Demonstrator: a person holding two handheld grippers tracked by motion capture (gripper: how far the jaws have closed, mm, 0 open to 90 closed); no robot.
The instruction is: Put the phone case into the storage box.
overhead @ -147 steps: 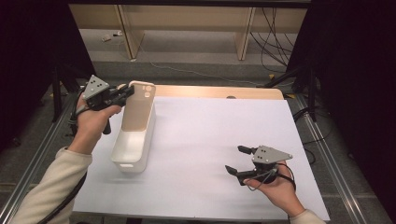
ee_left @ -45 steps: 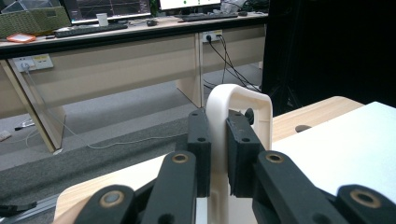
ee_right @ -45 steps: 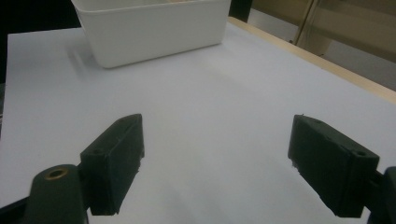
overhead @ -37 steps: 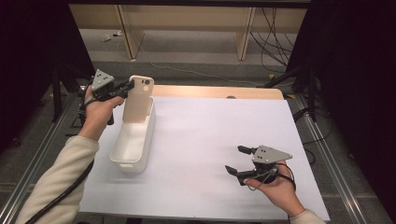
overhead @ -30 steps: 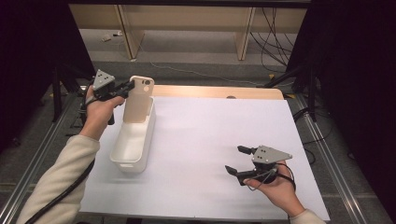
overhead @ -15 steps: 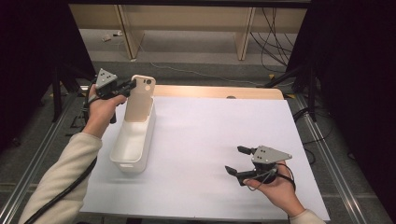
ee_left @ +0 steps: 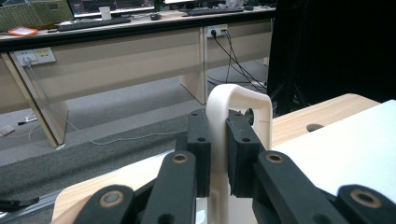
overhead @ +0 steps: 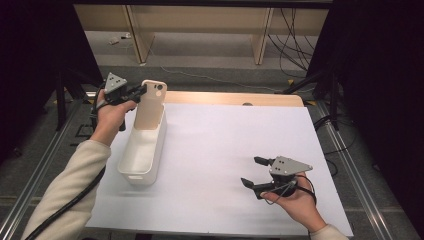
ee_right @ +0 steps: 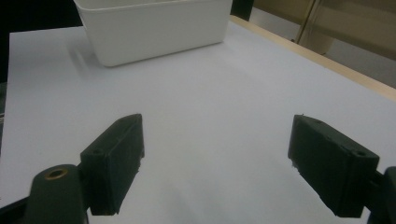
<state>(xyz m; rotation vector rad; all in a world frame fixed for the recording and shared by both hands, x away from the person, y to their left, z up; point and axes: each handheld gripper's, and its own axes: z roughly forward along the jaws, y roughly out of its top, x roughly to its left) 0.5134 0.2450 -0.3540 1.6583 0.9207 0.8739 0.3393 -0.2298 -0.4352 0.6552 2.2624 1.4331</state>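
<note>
Left claw (ee_left: pixel 218 154) is clamped on the upright looped handle tab of the long white plastic bin (overhead: pixel 142 150), which trails toward the person below it. Right claw (overhead: pixel 259 172) sits wide open, well off to the side. I'd drag slowly so the bin doesn't tip on the white table sheet (overhead: pixel 225 140)

Bare sheet (overhead: pixel 225 150) beside bin (overhead: pixel 145 150)

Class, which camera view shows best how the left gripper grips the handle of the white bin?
The left gripper view: its fingers pinch the cream handle from both sides, seen close. The high view shows the left gripper at the handle, small, atop the white bin. The right gripper view shows the bin's wall.
</note>
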